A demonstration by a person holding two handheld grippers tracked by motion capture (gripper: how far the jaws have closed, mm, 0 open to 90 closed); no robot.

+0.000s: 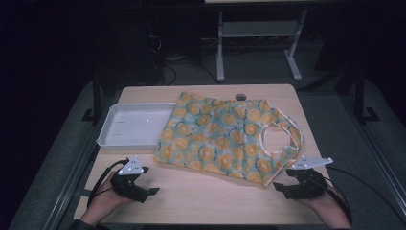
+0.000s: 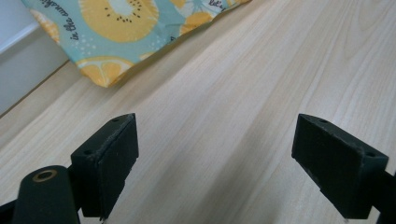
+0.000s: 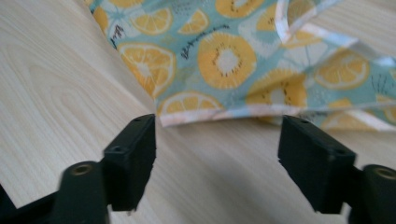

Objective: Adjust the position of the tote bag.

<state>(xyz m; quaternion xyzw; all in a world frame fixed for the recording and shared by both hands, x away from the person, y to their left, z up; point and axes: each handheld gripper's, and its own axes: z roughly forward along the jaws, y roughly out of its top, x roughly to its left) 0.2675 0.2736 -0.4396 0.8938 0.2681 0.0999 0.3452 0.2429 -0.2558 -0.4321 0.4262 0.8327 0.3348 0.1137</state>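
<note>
A teal cloth bag (image 1: 225, 136) printed with orange citrus slices lies flat across the middle of the wooden table (image 1: 210, 196), handles toward the right. My left gripper (image 1: 152, 191) rests near the front left, open, its jaws over bare wood; the bag's lower left corner (image 2: 105, 74) lies a short way ahead of it. At the front right my right gripper (image 1: 278, 188) is open too, and the bag's white-trimmed corner (image 3: 187, 114) sits just beyond its jaws, not between the pads.
A white shallow tray (image 1: 131, 125) stands at the table's left, with the bag's left edge overlapping its right rim. A small dark round hole (image 1: 240, 97) marks the far edge. Grey table legs (image 1: 220, 43) stand on the floor behind.
</note>
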